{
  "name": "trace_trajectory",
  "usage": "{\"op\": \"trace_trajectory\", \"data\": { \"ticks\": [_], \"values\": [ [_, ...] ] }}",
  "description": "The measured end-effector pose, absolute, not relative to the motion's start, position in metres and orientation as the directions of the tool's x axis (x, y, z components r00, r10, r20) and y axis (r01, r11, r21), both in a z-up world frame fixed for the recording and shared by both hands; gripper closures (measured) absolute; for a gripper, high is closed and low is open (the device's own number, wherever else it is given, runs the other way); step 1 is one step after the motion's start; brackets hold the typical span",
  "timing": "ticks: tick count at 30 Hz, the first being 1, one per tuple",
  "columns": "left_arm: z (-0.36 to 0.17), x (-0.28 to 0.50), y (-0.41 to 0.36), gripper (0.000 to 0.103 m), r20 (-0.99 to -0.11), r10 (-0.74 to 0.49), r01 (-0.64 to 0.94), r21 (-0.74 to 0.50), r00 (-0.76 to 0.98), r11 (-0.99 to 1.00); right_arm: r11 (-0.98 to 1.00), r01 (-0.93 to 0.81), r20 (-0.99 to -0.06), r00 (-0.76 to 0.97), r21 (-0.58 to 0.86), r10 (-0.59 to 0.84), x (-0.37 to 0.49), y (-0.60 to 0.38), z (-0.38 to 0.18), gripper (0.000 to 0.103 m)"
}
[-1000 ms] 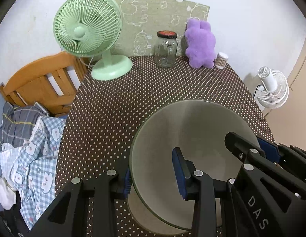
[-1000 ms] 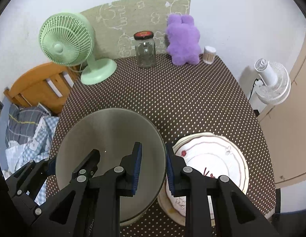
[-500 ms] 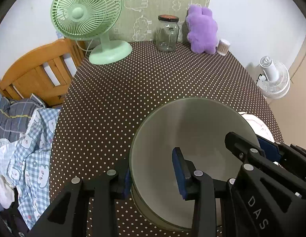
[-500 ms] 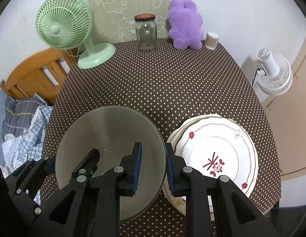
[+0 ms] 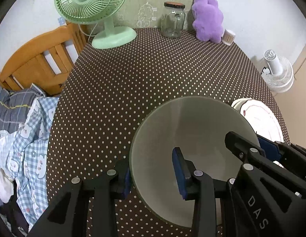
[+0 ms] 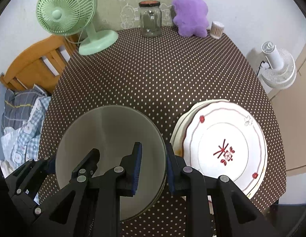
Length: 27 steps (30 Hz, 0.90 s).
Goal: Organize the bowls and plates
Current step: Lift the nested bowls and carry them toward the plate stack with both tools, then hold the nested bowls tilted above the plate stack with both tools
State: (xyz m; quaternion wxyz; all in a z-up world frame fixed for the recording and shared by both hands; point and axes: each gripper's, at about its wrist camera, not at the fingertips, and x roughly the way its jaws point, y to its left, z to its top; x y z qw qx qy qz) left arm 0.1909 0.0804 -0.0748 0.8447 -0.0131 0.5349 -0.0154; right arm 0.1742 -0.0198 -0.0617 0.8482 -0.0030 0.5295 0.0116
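Over the dotted worktop [image 6: 153, 75], beside stacked plates [image 6: 224, 148], left tool [image 5: 153, 175] and right tool [image 6: 153, 165] each clamp opposite rims of one grey bowl [image 6: 113, 138].

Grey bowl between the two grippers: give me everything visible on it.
The grey bowl is large, round, plain pale grey-green, matte, looks ceramic or melamine, thin-rimmed and empty. It sits upright over the dotted tablecloth, left of the plate stack. The left gripper clamps its left rim, the right gripper its right rim, each with one jaw inside. Whether its base touches the cloth cannot be told.
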Motion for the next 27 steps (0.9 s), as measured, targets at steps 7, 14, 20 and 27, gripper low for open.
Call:
{"op": "trace_trajectory", "data": {
  "ticks": [7, 14, 20, 27],
  "values": [
    [-0.076, 0.189, 0.079, 0.067, -0.898, -0.038, 0.019, -0.033, 0.438, 0.999, 0.999, -0.034, -0.892, 0.452, -0.008, 0.008, 0.171, -0.018, -0.064, 0.076],
    [-0.083, 0.188, 0.077, 0.065, -0.901, -0.034, 0.033, -0.022, 0.432, 0.999, 0.999, -0.041, -0.892, 0.453, -0.027, -0.006, 0.169, -0.017, -0.068, 0.076],
    [-0.083, 0.188, 0.075, 0.053, -0.899, -0.046, 0.052, -0.026, 0.436, 0.998, 0.999, -0.042, -0.895, 0.446, -0.012, 0.008, 0.168, -0.018, -0.071, 0.076],
    [-0.07, 0.184, 0.075, 0.028, -0.896, -0.064, 0.062, -0.041, 0.439, 0.997, 0.999, -0.045, -0.902, 0.43, 0.018, 0.035, 0.166, -0.025, -0.066, 0.074]
  ]
}}
